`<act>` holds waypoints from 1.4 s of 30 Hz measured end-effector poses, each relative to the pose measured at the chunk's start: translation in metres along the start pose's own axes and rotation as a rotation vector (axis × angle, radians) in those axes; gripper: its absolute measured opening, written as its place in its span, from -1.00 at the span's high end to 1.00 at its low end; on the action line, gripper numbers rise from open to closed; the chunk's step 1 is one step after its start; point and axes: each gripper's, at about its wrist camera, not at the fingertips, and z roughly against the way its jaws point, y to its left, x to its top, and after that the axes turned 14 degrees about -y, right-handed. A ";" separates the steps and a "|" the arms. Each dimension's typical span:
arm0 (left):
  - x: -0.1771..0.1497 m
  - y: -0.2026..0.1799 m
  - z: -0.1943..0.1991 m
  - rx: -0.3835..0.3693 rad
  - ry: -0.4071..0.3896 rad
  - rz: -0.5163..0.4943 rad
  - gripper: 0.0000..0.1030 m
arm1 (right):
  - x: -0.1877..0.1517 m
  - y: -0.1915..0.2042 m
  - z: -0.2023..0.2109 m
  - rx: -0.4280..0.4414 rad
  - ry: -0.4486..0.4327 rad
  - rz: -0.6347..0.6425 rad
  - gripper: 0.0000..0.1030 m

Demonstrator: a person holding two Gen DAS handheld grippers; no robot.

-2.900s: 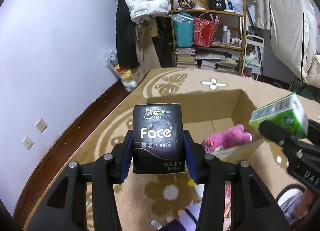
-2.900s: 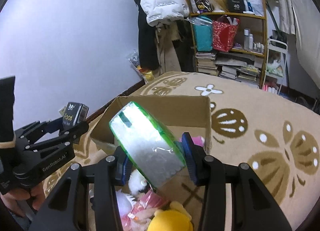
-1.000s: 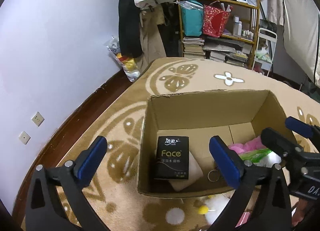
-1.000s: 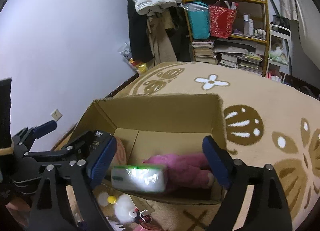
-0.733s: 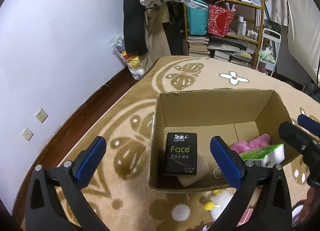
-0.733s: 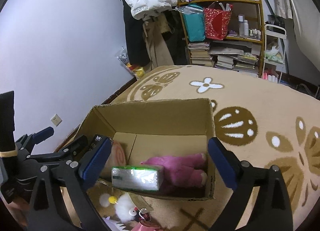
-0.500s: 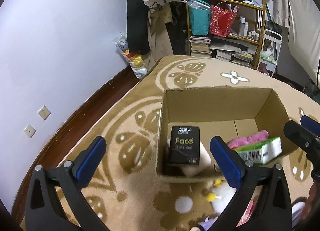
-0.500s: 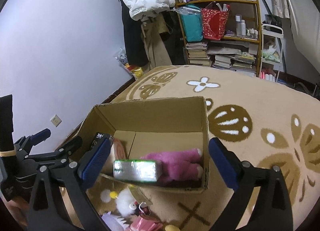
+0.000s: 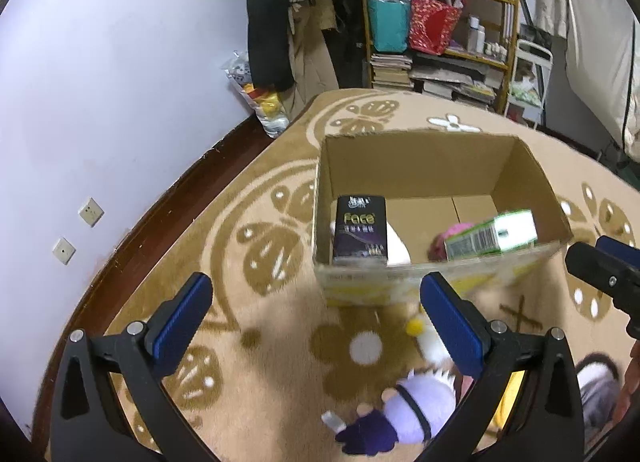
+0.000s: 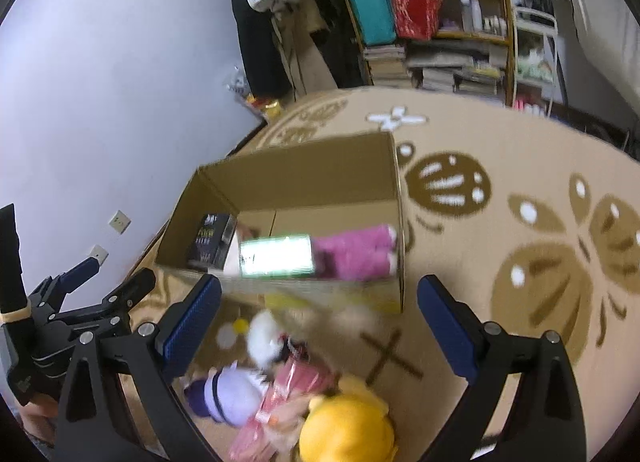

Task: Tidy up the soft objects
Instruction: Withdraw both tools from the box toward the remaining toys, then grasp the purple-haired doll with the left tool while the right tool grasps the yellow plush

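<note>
An open cardboard box (image 9: pixel 420 165) (image 10: pixel 312 173) stands on the carpet. Inside it are a black Face tissue pack (image 9: pixel 360 232) (image 10: pixel 212 240) at the left, a green tissue pack (image 9: pixel 492 236) (image 10: pixel 278 256) in the middle and a pink plush (image 10: pixel 356 254) (image 9: pixel 456 232) at the right. My left gripper (image 9: pixel 316 322) is open and empty, in front of the box. My right gripper (image 10: pixel 316 322) is open and empty, also in front of it. Below them lie a purple plush (image 9: pixel 404 414) (image 10: pixel 226 390), a yellow plush (image 10: pixel 348 430) and a white pompom toy (image 10: pixel 262 336).
A pink packaged item (image 10: pixel 288 394) lies among the toys. A purple wall (image 9: pixel 120 81) with sockets runs along the left. A cluttered shelf (image 9: pixel 440 33) and hanging coats (image 9: pixel 272 21) stand behind the box. Patterned carpet (image 10: pixel 520 221) spreads to the right.
Both grippers let go of their tissue packs into the box, opened wide, then pulled back and lower. The floor toys have come into view.
</note>
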 end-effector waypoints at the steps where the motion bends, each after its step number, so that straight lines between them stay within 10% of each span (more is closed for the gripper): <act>1: -0.003 -0.002 0.002 0.001 0.012 -0.011 -0.99 | -0.004 -0.001 0.002 -0.006 0.012 0.003 -0.99; 42: -0.080 -0.039 -0.047 -0.217 0.458 -0.041 -0.99 | -0.093 -0.032 -0.034 -0.080 0.376 -0.179 -0.70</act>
